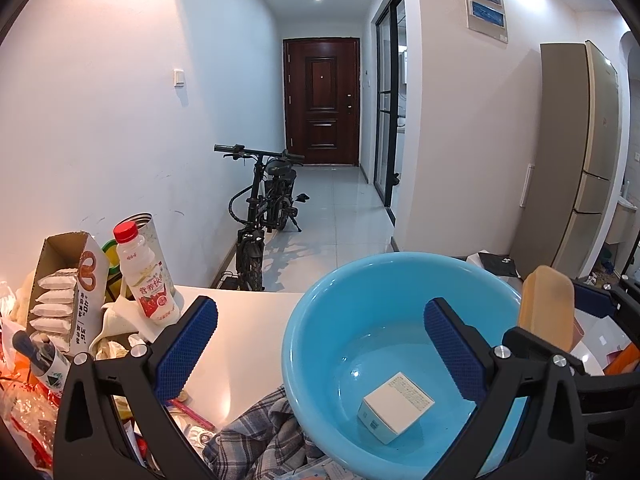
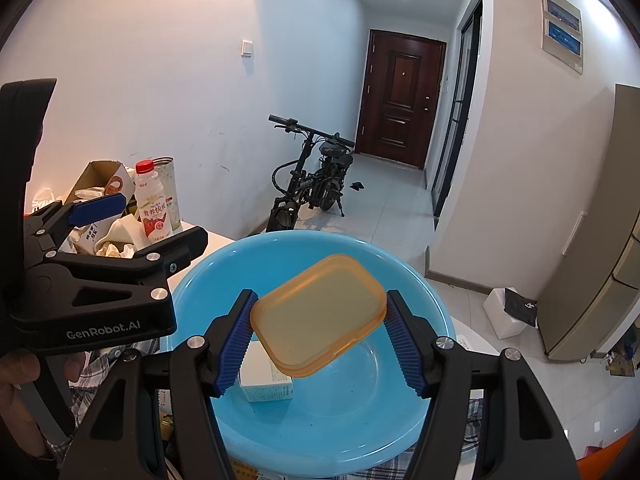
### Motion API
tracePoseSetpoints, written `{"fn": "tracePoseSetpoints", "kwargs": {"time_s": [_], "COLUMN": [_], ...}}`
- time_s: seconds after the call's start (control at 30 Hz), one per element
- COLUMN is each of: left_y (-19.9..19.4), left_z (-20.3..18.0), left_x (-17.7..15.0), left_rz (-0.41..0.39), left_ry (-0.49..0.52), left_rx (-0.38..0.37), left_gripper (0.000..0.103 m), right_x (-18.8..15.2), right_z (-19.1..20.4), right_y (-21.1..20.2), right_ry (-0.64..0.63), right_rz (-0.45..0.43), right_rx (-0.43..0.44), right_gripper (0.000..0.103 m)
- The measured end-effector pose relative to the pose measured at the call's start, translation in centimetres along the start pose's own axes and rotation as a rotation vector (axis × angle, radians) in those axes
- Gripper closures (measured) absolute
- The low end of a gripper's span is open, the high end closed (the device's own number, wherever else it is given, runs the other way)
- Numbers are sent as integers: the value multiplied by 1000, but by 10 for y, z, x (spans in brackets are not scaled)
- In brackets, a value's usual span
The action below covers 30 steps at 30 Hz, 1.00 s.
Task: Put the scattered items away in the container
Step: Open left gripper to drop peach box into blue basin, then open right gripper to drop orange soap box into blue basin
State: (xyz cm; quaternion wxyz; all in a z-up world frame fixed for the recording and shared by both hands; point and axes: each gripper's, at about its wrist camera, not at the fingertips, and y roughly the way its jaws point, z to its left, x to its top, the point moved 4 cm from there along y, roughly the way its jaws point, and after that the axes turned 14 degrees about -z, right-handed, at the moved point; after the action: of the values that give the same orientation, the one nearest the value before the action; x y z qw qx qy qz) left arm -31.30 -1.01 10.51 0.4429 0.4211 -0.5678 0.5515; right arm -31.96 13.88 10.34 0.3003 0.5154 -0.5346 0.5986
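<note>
Right hand-held gripper (image 2: 318,338): jaws about half open, blue ribbed pads clamped on both short ends of an orange translucent lid (image 2: 320,314). Lid is held roughly flat, tilted a bit, hanging above the blue basin (image 2: 416,280) interior. In the left wrist view the same lid (image 1: 546,306) shows edge-on at the basin's right rim.

Left hand-held gripper (image 1: 320,346): jaws spread wide, nothing between the pads. Left finger sits over the white worktop (image 1: 248,320), right finger over the basin (image 1: 316,320) bowl. From the right wrist view this gripper (image 2: 138,220) is left of the basin, a bare hand (image 2: 24,380) gripping its handle.

In the basin: one white box (image 1: 394,406) lying on the bottom, printed side up; partly hidden under the lid in the right wrist view (image 2: 266,380).

Around the basin: plaid cloth (image 1: 264,432) tucked against and under its near-left edge. Left end of worktop is cluttered: red-capped drink bottle (image 1: 146,276) upright, a tall cylindrical can (image 1: 154,240) just behind it, open cardboard snack box (image 1: 66,284) with white packets stacked inside, crumpled tissue (image 1: 116,332) beside it, red-and-white wrappers (image 1: 28,412) at the near-left corner.

Background: black e-bike (image 1: 266,204) parked by the wall, brown door (image 1: 320,100) at the corridor end, fridge (image 1: 580,152) on the right.
</note>
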Motion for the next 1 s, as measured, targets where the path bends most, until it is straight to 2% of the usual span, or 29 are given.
{"fn": "tracePoseSetpoints", "kwargs": {"time_s": [0.37,1.0], "left_y": [3,-1], "left_z": [8,-3], "left_x": [1,2], "left_rz": [6,-9], "left_ry": [-23,18], "left_rx": [15,0], "left_gripper": [0,0], "right_x": [1,3], "right_z": [2,6], "right_y": [-6,-7], "right_ry": [-9,-13], "right_rz": [-13,-4], "right_rx": [10,18], "right_gripper": [37,37]}}
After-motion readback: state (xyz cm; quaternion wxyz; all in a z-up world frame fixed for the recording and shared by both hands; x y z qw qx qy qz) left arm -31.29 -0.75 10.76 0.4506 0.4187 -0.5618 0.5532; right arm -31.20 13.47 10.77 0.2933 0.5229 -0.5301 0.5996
